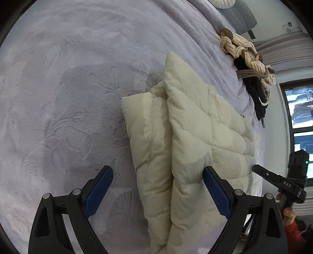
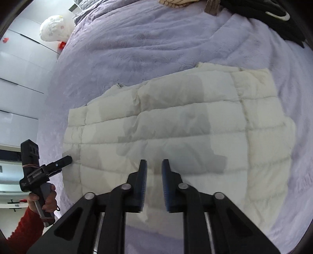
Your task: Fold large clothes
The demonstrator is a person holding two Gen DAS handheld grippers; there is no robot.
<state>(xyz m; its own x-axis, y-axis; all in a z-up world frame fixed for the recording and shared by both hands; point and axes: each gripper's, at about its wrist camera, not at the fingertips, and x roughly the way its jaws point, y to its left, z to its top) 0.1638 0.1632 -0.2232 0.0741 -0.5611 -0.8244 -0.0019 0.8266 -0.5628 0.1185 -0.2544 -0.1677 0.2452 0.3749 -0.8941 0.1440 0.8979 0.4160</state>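
A cream quilted puffer jacket (image 1: 187, 140) lies folded flat on the lilac plush bedspread (image 1: 68, 88); it also shows in the right wrist view (image 2: 176, 125). My left gripper (image 1: 158, 173) is wide open and empty, hovering above the jacket's near end with one finger over the bedspread and one over the jacket. It also shows in the right wrist view (image 2: 66, 161) at the jacket's left edge. My right gripper (image 2: 154, 166) hovers over the jacket's near edge, its jaws a narrow gap apart with nothing between them. It also shows in the left wrist view (image 1: 258, 169).
A heap of clothes, a cream striped one (image 1: 246, 50) and a black one (image 1: 258, 99), lies at the far edge of the bed. A grey pillow (image 1: 238, 15) lies beyond. A white bag (image 2: 52, 28) stands by the white wardrobe doors (image 2: 17, 78). A window (image 1: 299, 109) is at the right.
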